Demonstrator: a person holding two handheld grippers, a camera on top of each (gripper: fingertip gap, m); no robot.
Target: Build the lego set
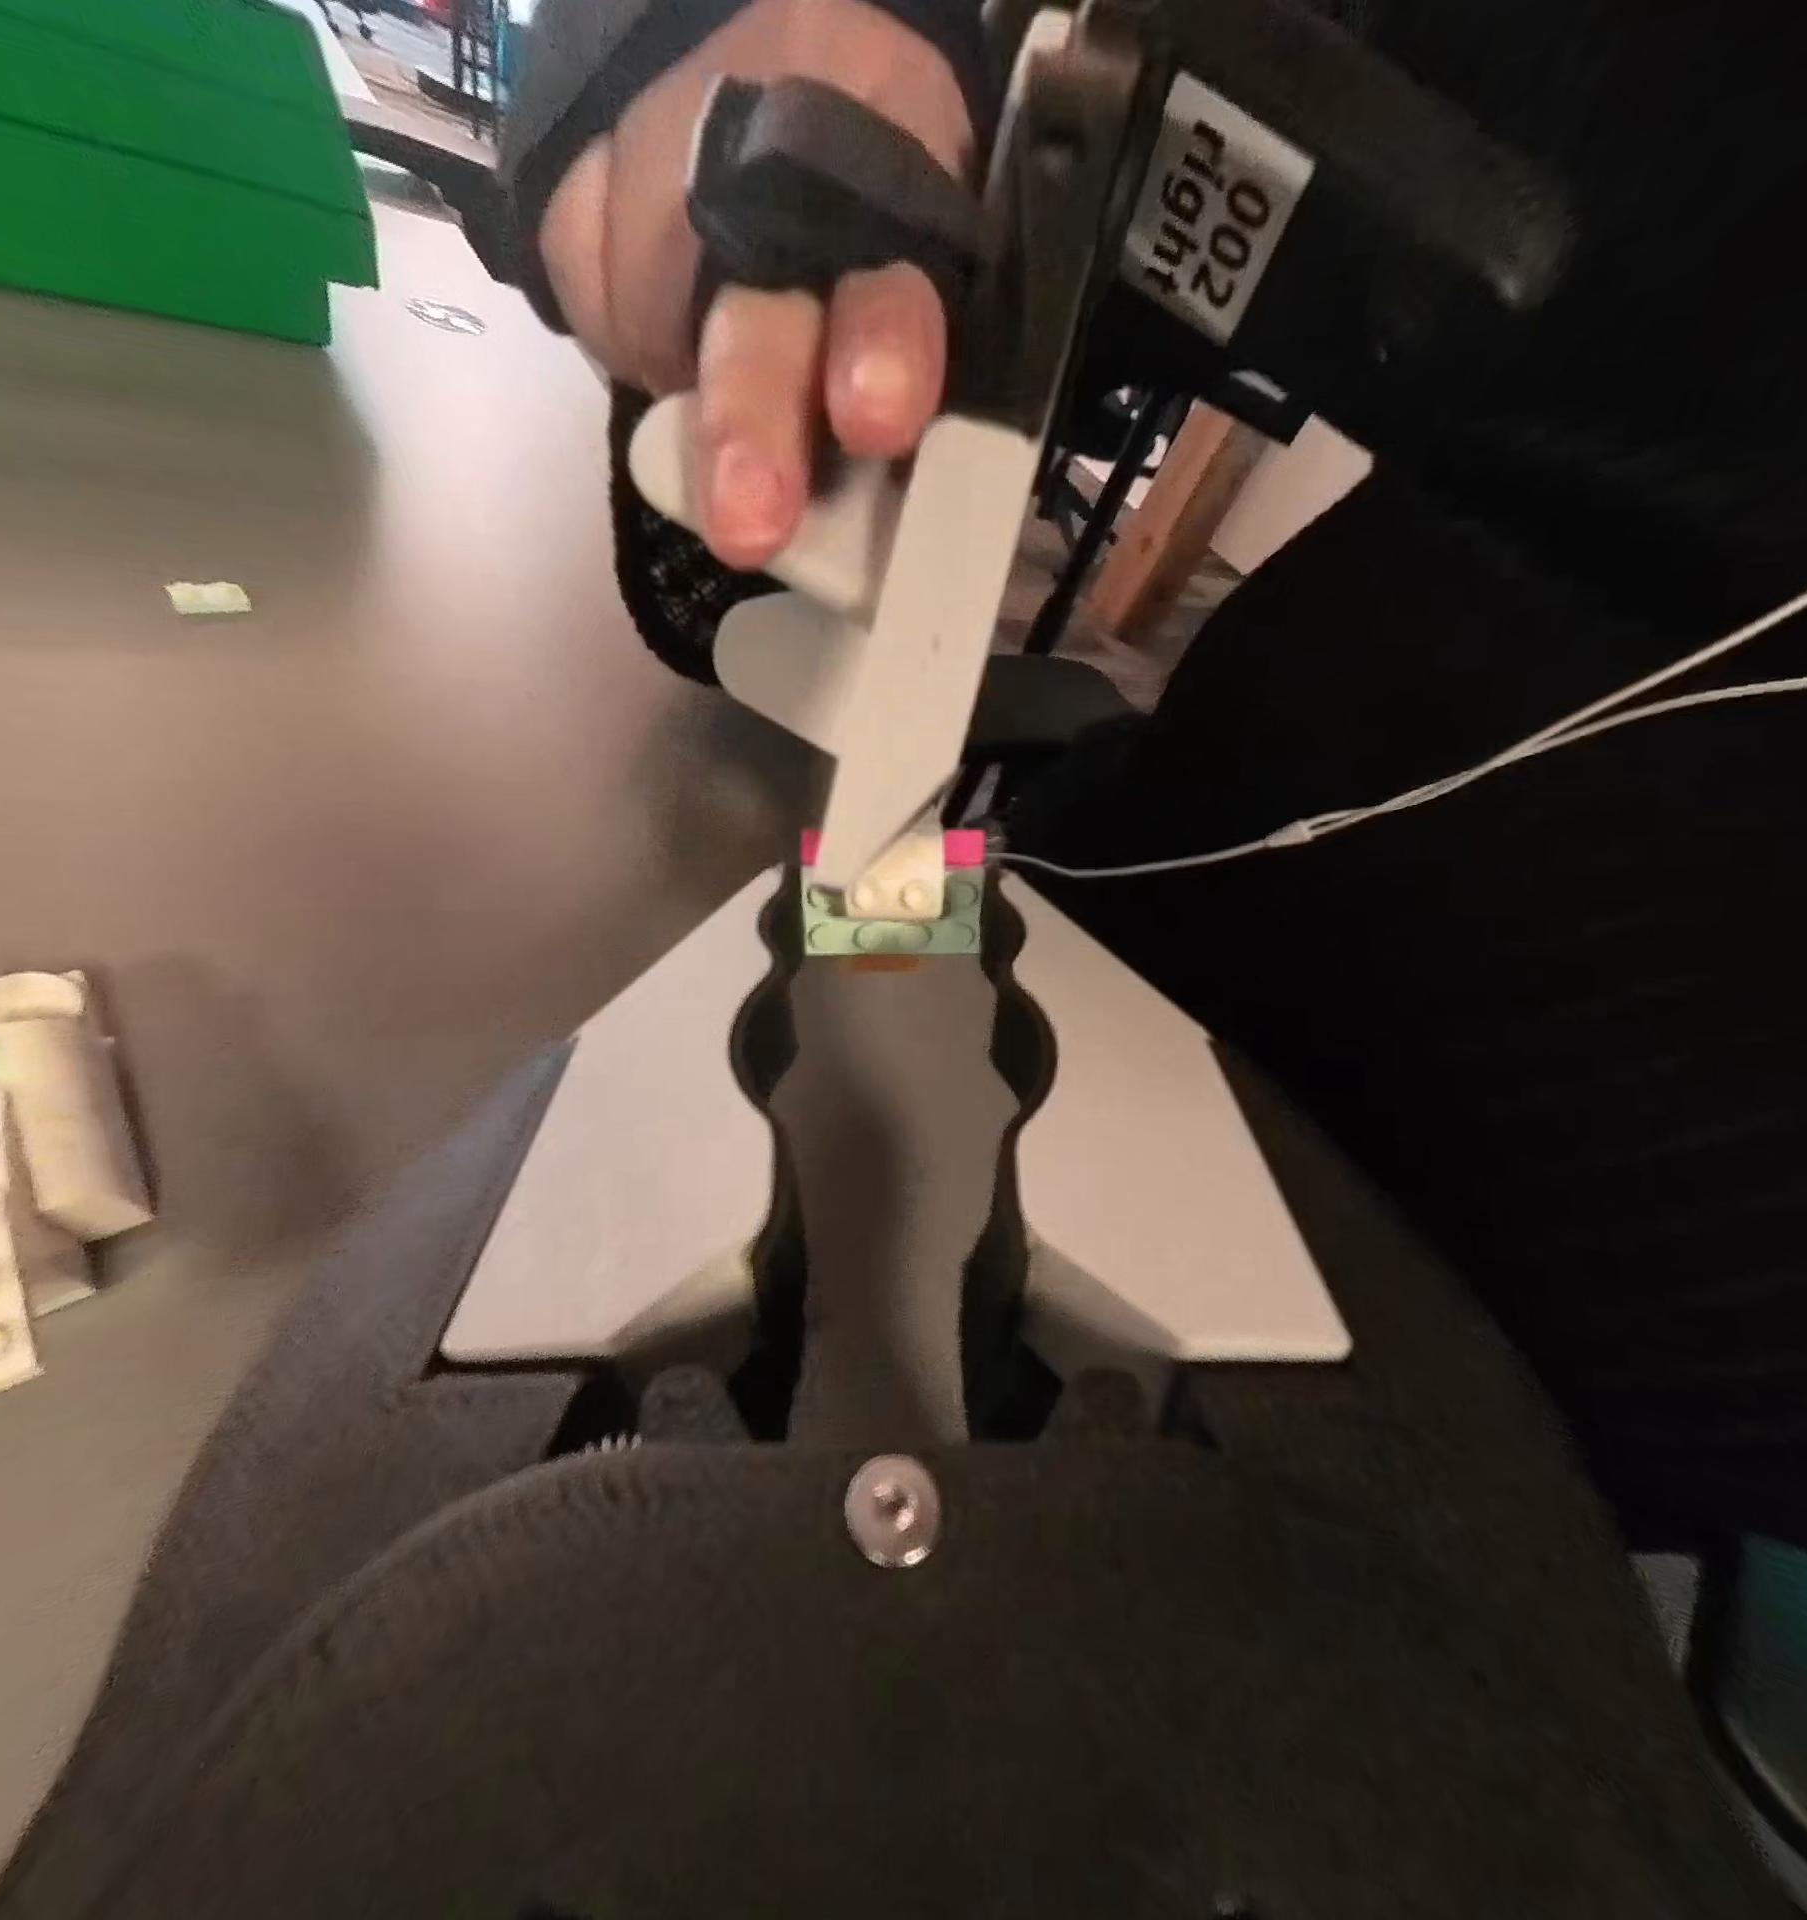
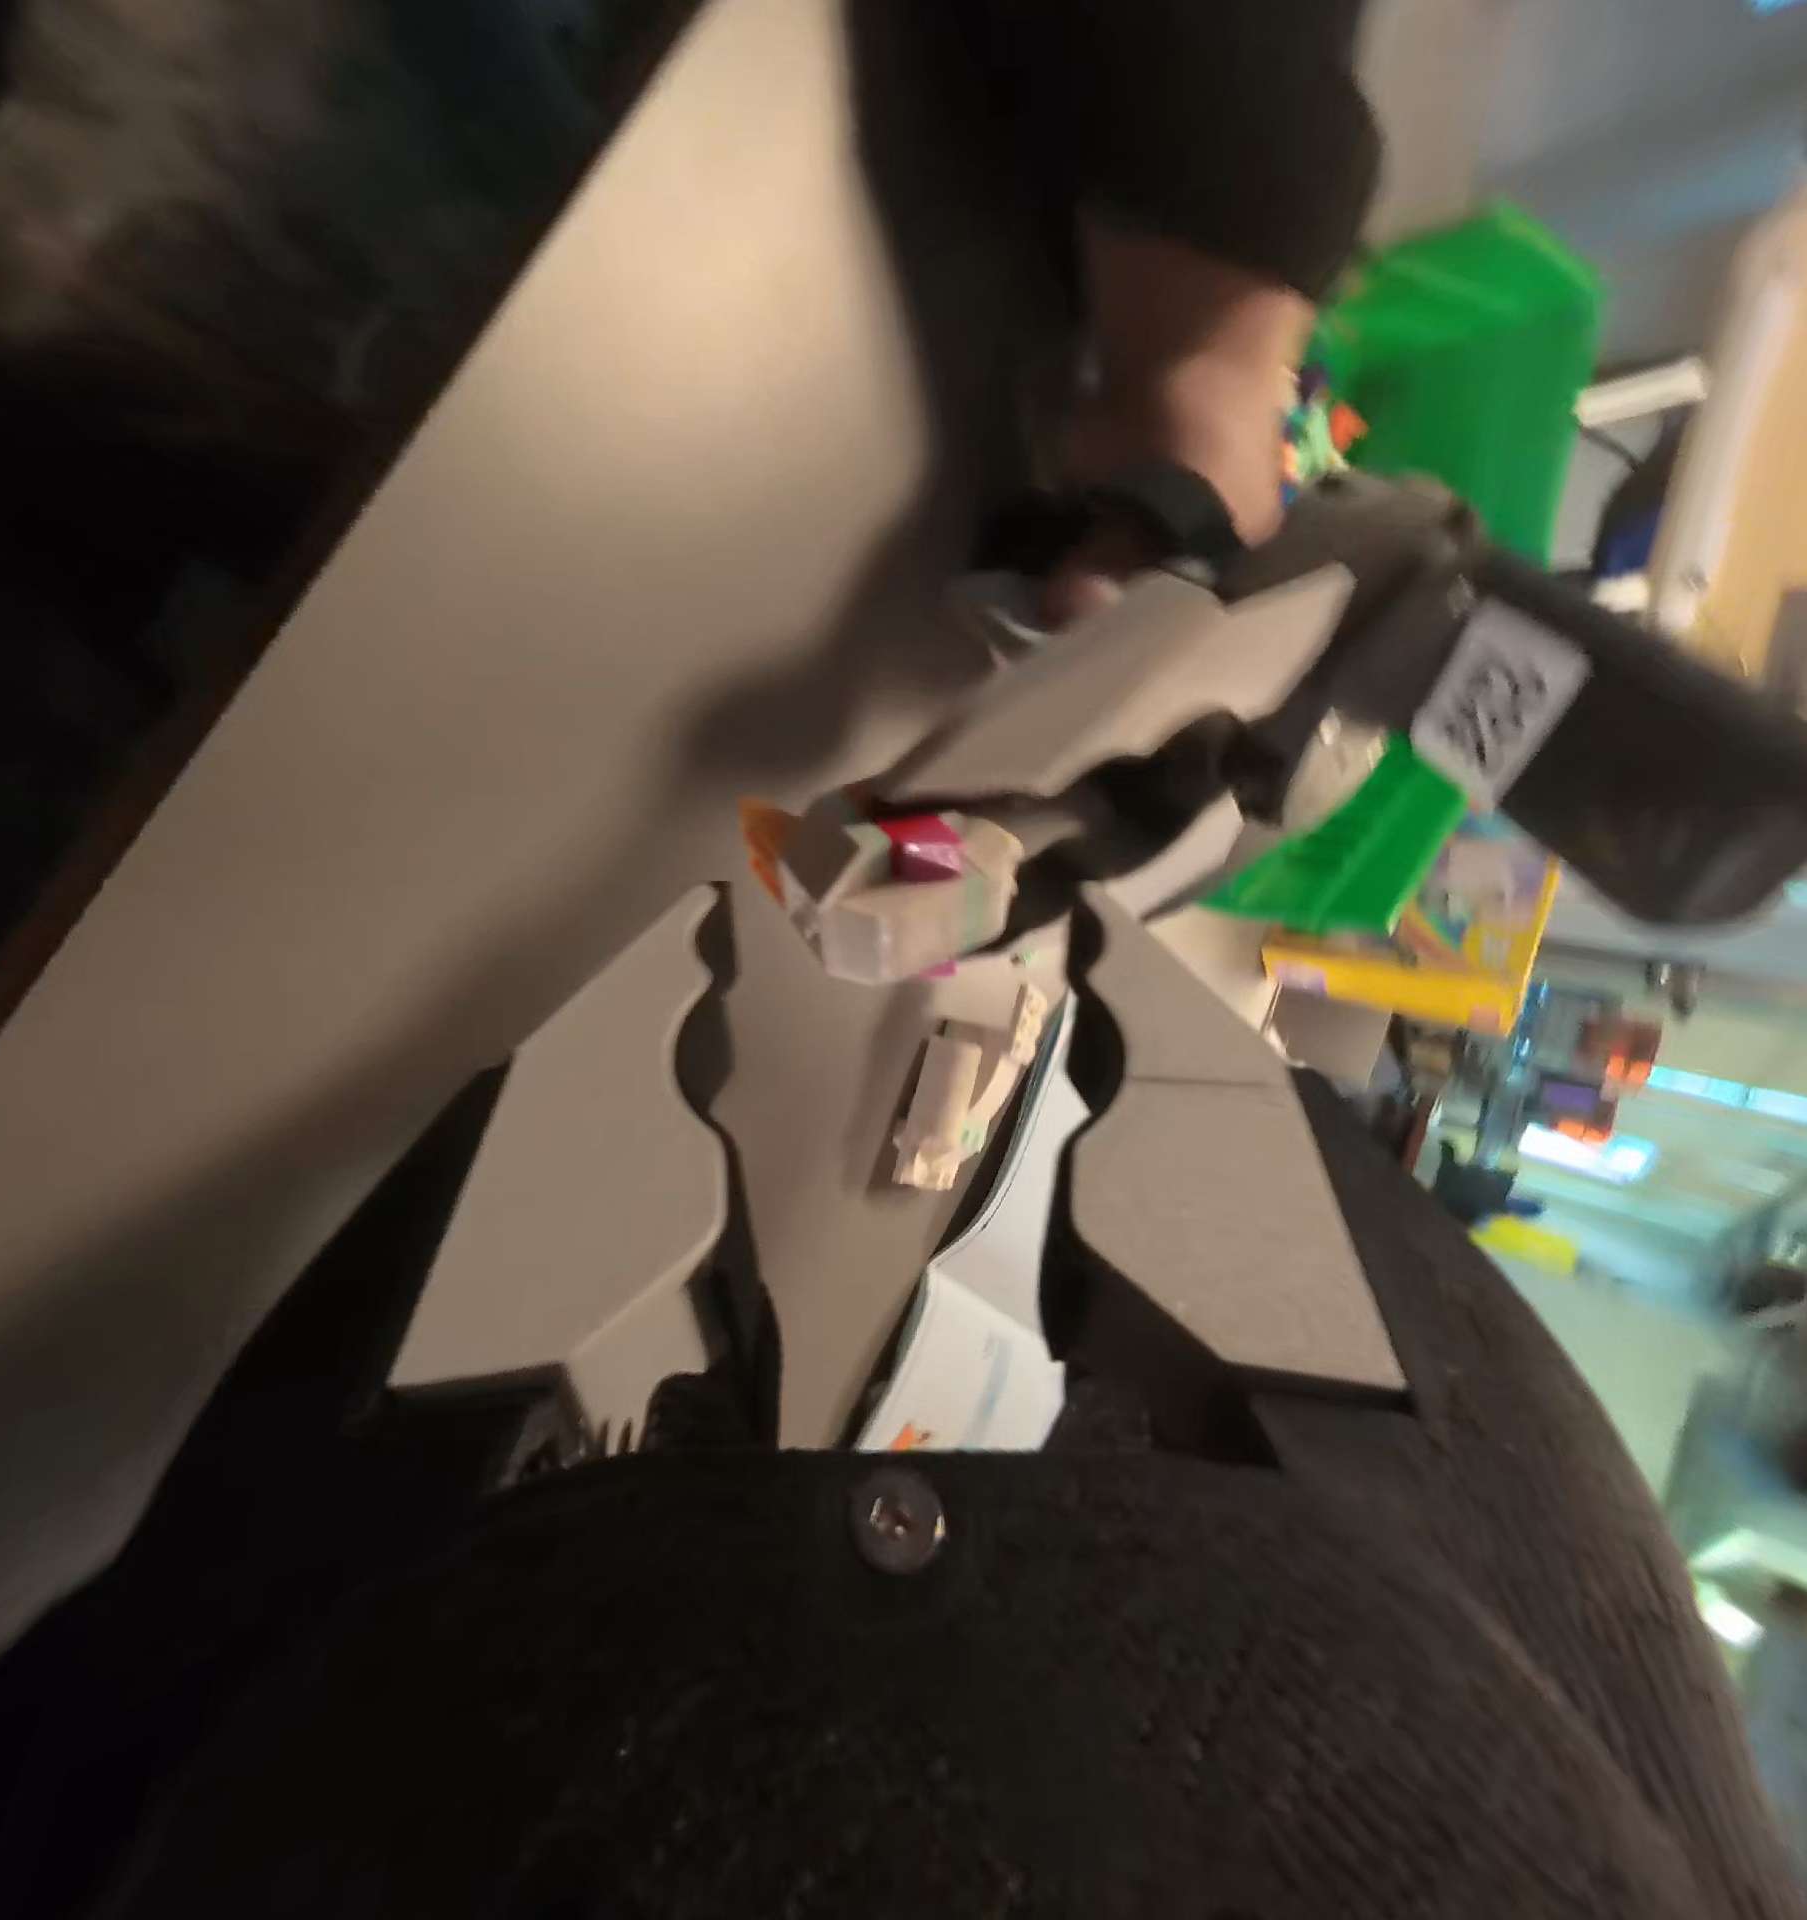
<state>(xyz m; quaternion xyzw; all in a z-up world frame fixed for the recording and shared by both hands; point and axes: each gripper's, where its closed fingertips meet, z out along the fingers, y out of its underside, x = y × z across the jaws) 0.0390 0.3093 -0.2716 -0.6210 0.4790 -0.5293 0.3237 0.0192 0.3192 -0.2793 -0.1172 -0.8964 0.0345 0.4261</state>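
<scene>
Left wrist view: left tongs point(image 1: 892, 925) pinched a small green lego assembly point(image 1: 883, 930) w/ pink bits, held above the counter point(image 1: 255, 779). Right tongs point(image 1: 894, 868) came from above, pressing a white piece point(image 1: 899, 883) onto it; right wrist view showed them spread point(image 2: 904, 914). Loose white bricks point(image 1: 16, 1143) lay at counter's left.

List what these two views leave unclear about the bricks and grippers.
- Left wrist view: right gripper seen edge-on; whether it clamps the white brick is unclear.
- Right wrist view: motion blur smears the small build.
- Left wrist view: white pile is cut by the left edge.
- Left wrist view: pale piece on the table too small to identify.
</scene>
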